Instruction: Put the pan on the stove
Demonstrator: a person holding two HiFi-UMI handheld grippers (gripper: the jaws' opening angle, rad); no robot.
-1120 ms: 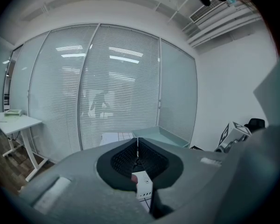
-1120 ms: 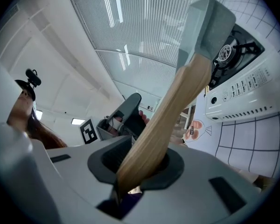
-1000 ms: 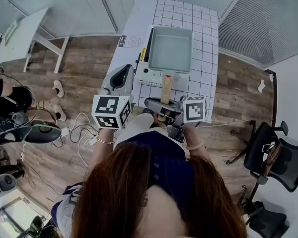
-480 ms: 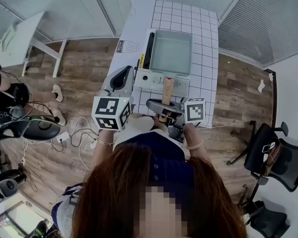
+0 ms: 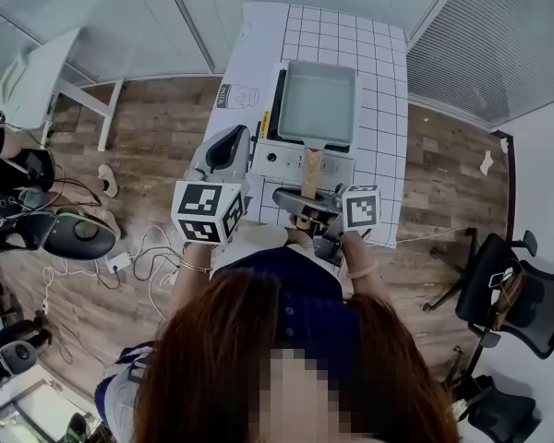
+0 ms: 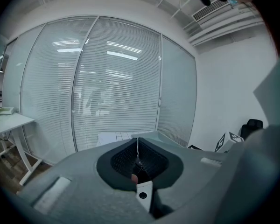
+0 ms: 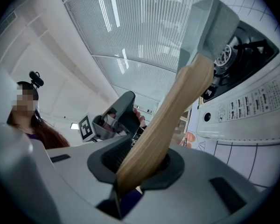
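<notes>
The grey square pan (image 5: 316, 102) sits over the white portable gas stove (image 5: 291, 160) on the table. Its wooden handle (image 5: 309, 169) points toward me. My right gripper (image 5: 305, 209) is shut on the end of that handle. In the right gripper view the handle (image 7: 168, 111) rises from between the jaws to the pan body (image 7: 213, 22), above the burner (image 7: 225, 55). I cannot tell whether the pan rests on the stove (image 7: 252, 97). My left gripper (image 5: 223, 150) hangs left of the stove, shut with nothing in it; its jaws meet (image 6: 138, 146).
The stove stands on a white table with a grid mat (image 5: 380, 72). A black office chair (image 5: 526, 293) is on the right. A white desk (image 5: 37, 72), cables (image 5: 148, 247) and a person (image 5: 9, 169) are on the left over wooden floor.
The pan has shifted slightly over the stove, so a dark strip of stove top now shows along its left side. The left gripper has hardly moved.
</notes>
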